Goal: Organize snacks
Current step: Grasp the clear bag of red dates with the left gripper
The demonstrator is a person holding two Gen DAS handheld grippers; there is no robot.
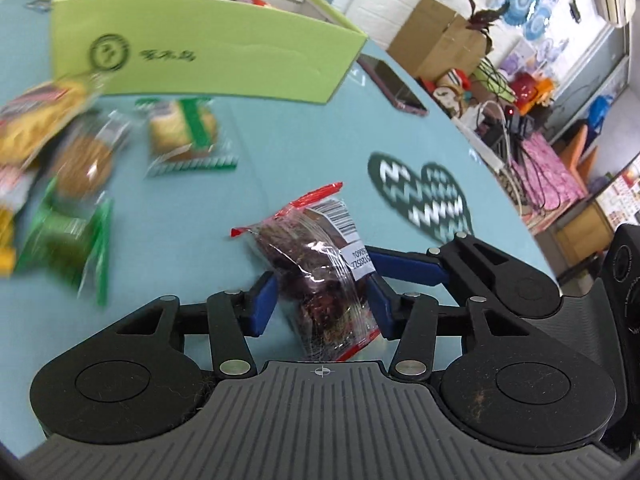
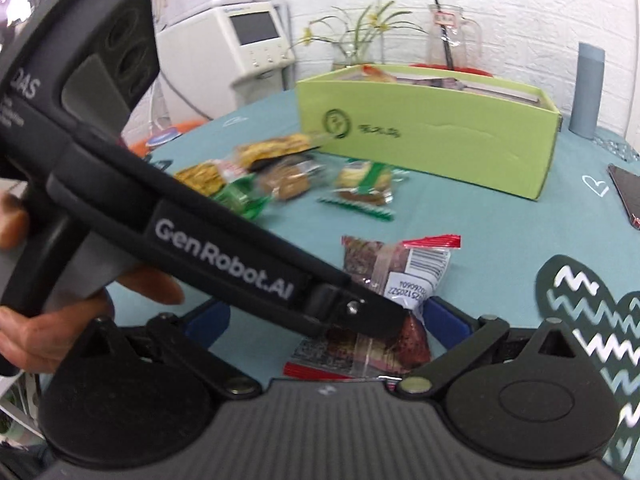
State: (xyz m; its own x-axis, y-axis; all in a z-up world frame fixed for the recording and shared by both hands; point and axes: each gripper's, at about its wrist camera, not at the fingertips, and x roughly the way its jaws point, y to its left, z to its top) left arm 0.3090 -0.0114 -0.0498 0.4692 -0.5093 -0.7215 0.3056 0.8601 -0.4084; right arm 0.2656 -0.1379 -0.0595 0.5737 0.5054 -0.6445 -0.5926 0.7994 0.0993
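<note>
A clear snack packet with red ends and a dark filling (image 1: 320,264) lies on the teal tablecloth. My left gripper (image 1: 322,304) has its blue pads on both sides of the packet and is shut on it. The packet also shows in the right wrist view (image 2: 400,268), where the left gripper's black body (image 2: 224,256) crosses in front. My right gripper (image 2: 326,324) is open, its blue pads wide on either side of the same packet. A green box (image 1: 208,56) holding snacks stands behind; it also shows in the right wrist view (image 2: 432,136).
Several loose snack packets (image 1: 80,168) lie left of the box, also in the right wrist view (image 2: 280,176). A phone (image 1: 394,84) lies right of the box. A dark cactus-shaped mat (image 1: 424,196) is on the cloth. A glass jug (image 2: 452,36) and grey bottle (image 2: 590,88) stand behind.
</note>
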